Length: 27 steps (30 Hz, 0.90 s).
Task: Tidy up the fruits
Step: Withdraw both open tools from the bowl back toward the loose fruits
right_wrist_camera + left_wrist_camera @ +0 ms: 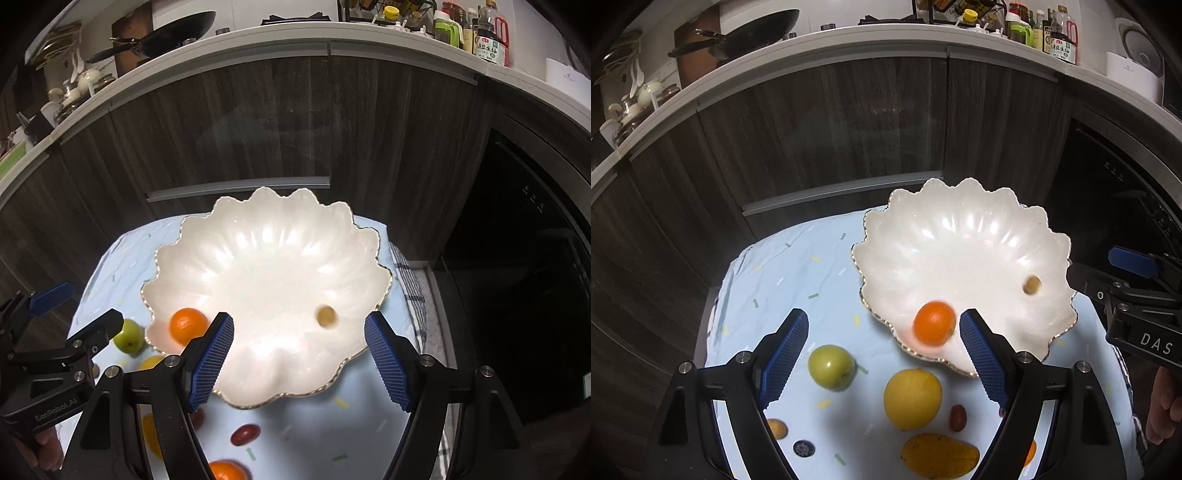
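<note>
Two fruits lie inside the white scalloped bowl [964, 254] in the left wrist view: an orange [934, 323] near its front rim and a small yellow-brown fruit [1032, 284] toward its right side, both blurred. The left gripper [884, 345] hangs over the table with its jaws spread and nothing between the blue pads. On the pale blue cloth [798, 266] in front of the bowl sit a green apple [831, 366], a lemon [912, 398], a mango [940, 456] and a small dark red fruit [958, 418]. Behind the table stand dark wood-grain cabinets [820, 140] under a light countertop [849, 40] carrying a black pan [753, 33] and bottles [1060, 37].

From the right wrist view, the right gripper [299, 352] is likewise spread wide and empty above the bowl [266, 258], where the orange [188, 325] rests at the left rim and the small fruit [327, 315] at the right. A checked cloth [412, 288] edges the table's right side.
</note>
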{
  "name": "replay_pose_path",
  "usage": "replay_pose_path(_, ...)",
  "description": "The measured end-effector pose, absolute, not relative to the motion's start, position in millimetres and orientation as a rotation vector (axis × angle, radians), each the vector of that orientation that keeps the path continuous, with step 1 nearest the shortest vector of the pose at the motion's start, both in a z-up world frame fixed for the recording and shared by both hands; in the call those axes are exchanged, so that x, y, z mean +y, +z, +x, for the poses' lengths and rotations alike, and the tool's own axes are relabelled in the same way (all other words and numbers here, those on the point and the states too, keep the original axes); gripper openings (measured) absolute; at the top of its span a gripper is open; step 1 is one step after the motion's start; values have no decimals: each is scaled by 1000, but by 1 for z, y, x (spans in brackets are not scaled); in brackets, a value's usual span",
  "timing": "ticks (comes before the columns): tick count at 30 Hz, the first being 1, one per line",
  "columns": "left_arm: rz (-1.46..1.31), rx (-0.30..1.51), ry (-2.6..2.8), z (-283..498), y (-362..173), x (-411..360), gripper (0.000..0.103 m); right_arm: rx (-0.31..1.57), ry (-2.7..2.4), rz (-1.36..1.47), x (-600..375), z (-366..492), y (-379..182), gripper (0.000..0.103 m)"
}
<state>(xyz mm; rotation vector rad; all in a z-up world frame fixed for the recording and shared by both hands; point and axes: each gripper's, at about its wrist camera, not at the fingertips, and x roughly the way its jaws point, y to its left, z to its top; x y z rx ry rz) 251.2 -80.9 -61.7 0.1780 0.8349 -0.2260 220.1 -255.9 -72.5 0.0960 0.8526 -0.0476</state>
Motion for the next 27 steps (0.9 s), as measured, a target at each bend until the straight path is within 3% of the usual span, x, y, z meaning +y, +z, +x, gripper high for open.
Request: replay_pose_path(27,192,850,-220,190,-73,-57,86,870,-4,90,-225,171,-79,74)
